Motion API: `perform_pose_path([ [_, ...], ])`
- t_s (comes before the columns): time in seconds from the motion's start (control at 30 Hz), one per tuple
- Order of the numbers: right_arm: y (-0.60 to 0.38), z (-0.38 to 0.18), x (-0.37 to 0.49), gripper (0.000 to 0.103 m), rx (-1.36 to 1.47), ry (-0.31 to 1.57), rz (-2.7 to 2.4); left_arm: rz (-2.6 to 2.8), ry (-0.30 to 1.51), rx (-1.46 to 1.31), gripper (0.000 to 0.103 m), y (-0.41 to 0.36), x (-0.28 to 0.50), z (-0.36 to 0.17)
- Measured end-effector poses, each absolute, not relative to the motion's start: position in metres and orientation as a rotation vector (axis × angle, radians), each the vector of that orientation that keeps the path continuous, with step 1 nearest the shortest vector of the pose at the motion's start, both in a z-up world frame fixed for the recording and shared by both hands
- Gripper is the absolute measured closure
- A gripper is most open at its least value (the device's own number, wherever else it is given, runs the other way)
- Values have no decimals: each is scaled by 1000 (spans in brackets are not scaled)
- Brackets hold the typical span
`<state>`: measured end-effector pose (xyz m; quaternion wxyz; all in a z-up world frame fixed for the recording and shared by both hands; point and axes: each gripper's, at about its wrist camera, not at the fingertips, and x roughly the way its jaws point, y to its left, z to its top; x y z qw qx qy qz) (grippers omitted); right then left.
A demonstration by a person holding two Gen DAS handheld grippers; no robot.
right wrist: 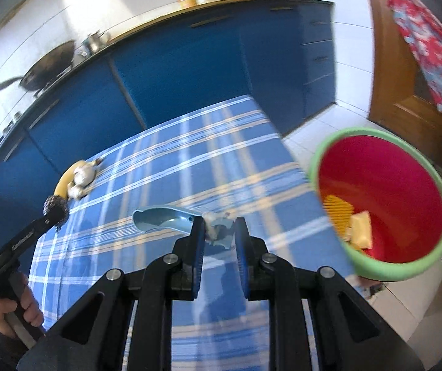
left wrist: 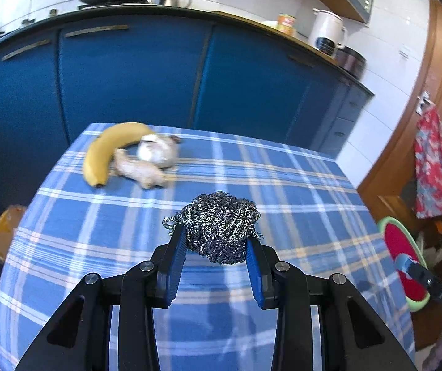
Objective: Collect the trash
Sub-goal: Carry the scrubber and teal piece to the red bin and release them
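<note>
My left gripper (left wrist: 216, 238) is shut on a steel wool scrubber (left wrist: 221, 224) and holds it above the blue plaid table (left wrist: 298, 191); it also shows in the right wrist view (right wrist: 54, 210). My right gripper (right wrist: 219, 232) is shut on a light blue curved plastic piece (right wrist: 165, 219) with a whitish scrap (right wrist: 213, 219) at the grip, above the table's right side. A red bin with a green rim (right wrist: 381, 204) stands off the table's right edge, with yellow scraps (right wrist: 349, 219) inside; it also shows in the left wrist view (left wrist: 401, 259).
A banana (left wrist: 109, 151), a ginger root (left wrist: 139, 170) and a garlic bulb (left wrist: 157, 150) lie at the table's far left. Blue kitchen cabinets (left wrist: 128, 74) stand behind. A wooden door (left wrist: 406, 130) with a red patterned cloth (left wrist: 434, 167) is at right.
</note>
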<state>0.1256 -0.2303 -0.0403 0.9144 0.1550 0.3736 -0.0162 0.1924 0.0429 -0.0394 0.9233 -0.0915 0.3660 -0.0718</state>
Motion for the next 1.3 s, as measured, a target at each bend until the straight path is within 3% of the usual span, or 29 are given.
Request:
perform_pose_path([
  [0.87, -401, -80, 68, 80, 543, 748, -296, -448, 809, -49, 65, -128, 165, -15],
  [1.07, -423, -90, 65, 78, 565, 747, -304, -529, 846, -15, 65, -169, 164, -24],
  [1.3, -433, -89, 59, 66, 568, 716, -290, -622, 874, 30, 65, -217, 163, -35],
])
